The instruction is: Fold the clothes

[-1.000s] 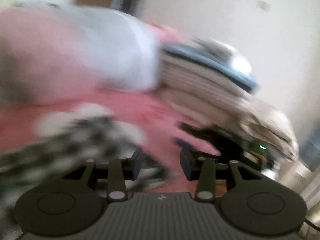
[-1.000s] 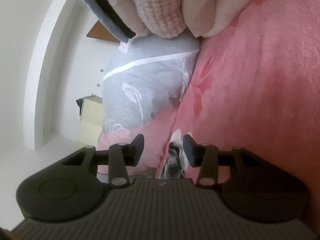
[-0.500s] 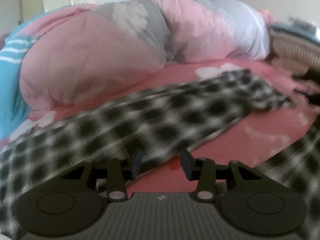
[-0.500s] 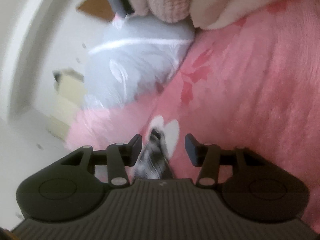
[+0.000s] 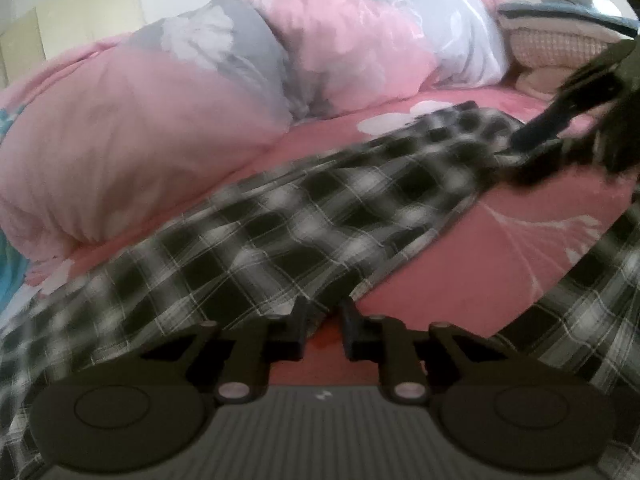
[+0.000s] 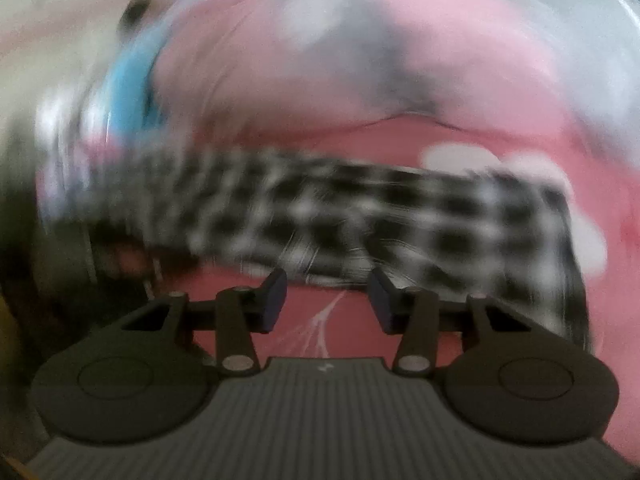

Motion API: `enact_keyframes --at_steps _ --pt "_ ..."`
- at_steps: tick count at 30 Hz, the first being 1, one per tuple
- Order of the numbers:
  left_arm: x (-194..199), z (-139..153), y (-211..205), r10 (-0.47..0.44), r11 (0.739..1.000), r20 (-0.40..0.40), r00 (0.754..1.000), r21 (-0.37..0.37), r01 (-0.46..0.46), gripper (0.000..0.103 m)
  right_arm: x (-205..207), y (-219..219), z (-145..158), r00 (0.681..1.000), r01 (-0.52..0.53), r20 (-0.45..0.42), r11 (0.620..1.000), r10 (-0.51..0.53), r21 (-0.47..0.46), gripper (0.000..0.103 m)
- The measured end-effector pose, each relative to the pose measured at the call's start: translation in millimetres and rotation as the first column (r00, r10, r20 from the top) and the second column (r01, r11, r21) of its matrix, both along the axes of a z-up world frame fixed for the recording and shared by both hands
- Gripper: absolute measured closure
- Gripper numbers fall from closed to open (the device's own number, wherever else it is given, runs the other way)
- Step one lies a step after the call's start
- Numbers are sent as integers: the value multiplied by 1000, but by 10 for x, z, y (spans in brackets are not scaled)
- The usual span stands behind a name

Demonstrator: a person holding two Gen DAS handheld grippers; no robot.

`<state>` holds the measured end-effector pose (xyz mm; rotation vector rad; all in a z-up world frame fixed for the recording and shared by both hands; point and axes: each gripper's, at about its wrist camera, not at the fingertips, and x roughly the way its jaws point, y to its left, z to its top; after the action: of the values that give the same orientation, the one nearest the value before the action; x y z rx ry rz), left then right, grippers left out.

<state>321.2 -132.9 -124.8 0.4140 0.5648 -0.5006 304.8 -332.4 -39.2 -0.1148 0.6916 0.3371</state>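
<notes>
A black-and-white plaid garment (image 5: 320,224) lies stretched across the pink bedsheet (image 5: 500,256); another part of it drapes at the lower right (image 5: 580,312). My left gripper (image 5: 325,330) sits low at the garment's near hem. Its fingers stand a narrow gap apart, pink sheet shows between them, and the left fingertip (image 5: 300,320) touches the hem. The right gripper (image 5: 532,136) appears as a dark blurred shape over the garment's far end. In the blurred right wrist view, the right gripper (image 6: 328,300) stands wide open over bare sheet, with the plaid garment (image 6: 360,216) just beyond its fingertips.
A bulky pink-and-grey duvet (image 5: 200,120) is heaped along the far side of the bed. A stack of folded textiles (image 5: 560,44) sits at the upper right. A cream wardrobe (image 5: 80,12) stands behind, and a blue cloth (image 5: 8,264) shows at the left edge.
My left gripper moved in to the garment's hem and its fingers narrowed. My right gripper swung round from the folded stack and pillow to face the plaid garment, still open.
</notes>
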Motion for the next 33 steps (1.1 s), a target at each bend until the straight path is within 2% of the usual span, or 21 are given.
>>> enact_keyframes --at_steps 2,4,6,9,11,12,15,17,19,21,24,26,28,31,32,33 --pt "-6 -13 -11 -5 1000 10 1000 4 5 86 66 304 -83 994 -106 -1 976 108 -190 65" --pt "-12 -27 -22 -10 1000 19 1000 8 10 88 107 533 -209 979 -193 -13 915 202 -355 68" --pt "-12 -34 -23 -16 1000 23 1000 8 16 92 140 676 -311 960 -262 -34 850 278 -457 71" --pt "1 -35 1 -19 1000 18 1000 -5 19 97 188 819 -440 930 -326 -46 757 366 -566 75" --pt "13 -34 20 -18 1000 13 1000 -18 19 98 257 851 -464 925 -330 -40 747 378 -578 78" --pt "15 -30 30 -21 999 11 1000 -26 21 99 291 864 -469 924 -332 -39 746 380 -577 85" --pt "-2 6 60 -38 998 22 999 -52 39 99 346 850 -484 931 -327 -48 767 362 -553 98" --pt "-38 51 66 -61 996 47 997 -66 64 98 342 814 -462 936 -322 -52 782 349 -533 101" --pt "-81 83 42 -91 993 74 993 -67 96 92 288 779 -387 938 -324 -52 812 343 -486 101" --pt "-98 58 -19 -120 991 68 990 -48 123 83 240 746 -336 940 -324 -46 838 339 -440 101" --pt "-103 9 -66 -137 990 50 989 -24 138 84 223 693 -408 945 -320 -73 856 319 -406 100" --pt "-104 -21 -85 -141 990 39 989 -11 142 87 206 652 -429 950 -307 -67 877 304 -371 98" --pt "-105 -51 -105 -146 989 28 989 2 146 90 201 552 -338 960 -280 -70 914 271 -293 97" --pt "-105 -91 -131 -151 988 13 988 19 151 91 190 178 -78 981 -194 -35 974 192 -114 83" --pt "-98 -88 -126 -151 988 11 988 16 151 91 221 -26 27 991 -130 -14 990 130 -58 75" --pt "-91 -89 -121 -151 988 7 988 12 151 91 272 -227 109 998 -63 4 998 63 -13 72"
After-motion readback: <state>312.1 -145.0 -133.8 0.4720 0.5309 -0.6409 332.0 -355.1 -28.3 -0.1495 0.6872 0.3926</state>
